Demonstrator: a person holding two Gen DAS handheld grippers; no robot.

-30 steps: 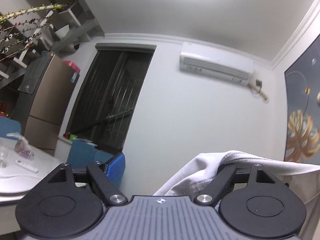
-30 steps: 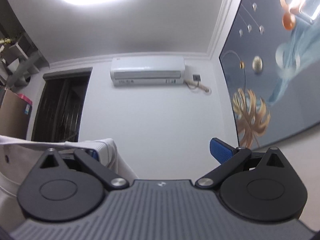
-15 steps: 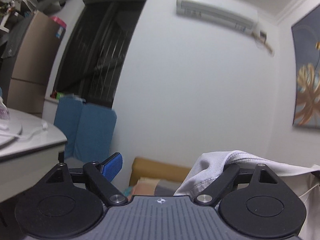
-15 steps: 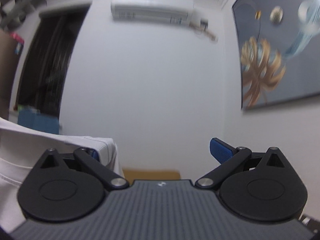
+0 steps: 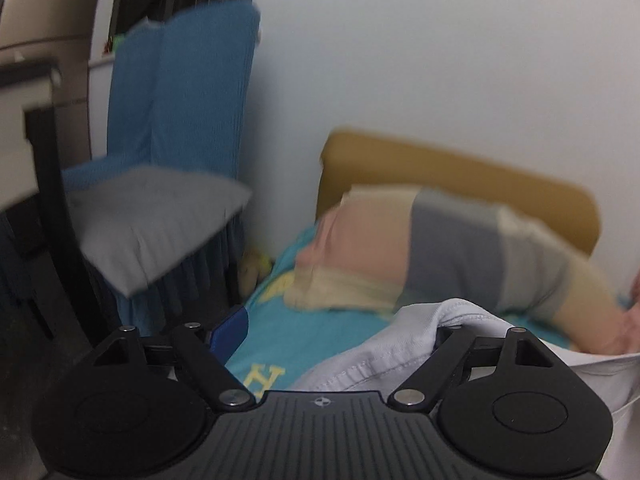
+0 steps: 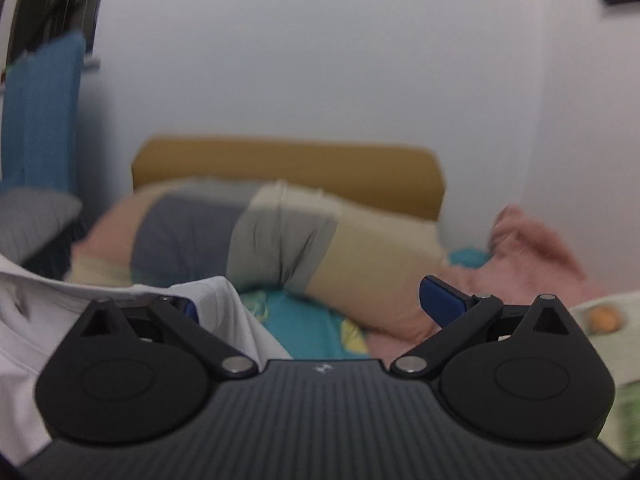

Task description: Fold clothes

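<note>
Left tool [image 5: 340, 344]: fingers are standing apart, white garment [image 5: 404, 344] draping over the right one.
Right tool [image 6: 312, 304]: fingers are standing apart, garment draping over the left one.
Garment: hanging above bed [image 6: 304, 320].

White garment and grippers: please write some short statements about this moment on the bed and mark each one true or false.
1. The white garment hangs over one finger of the left gripper. True.
2. The right gripper is shut. False: its jaws stand wide apart, with the garment over one finger.
3. A mustard headboard stands against the wall. True.
4. The sheet under the patchwork pillow is red. False: it is turquoise.
5. A pink cloth lies right of the pillow. True.
</note>
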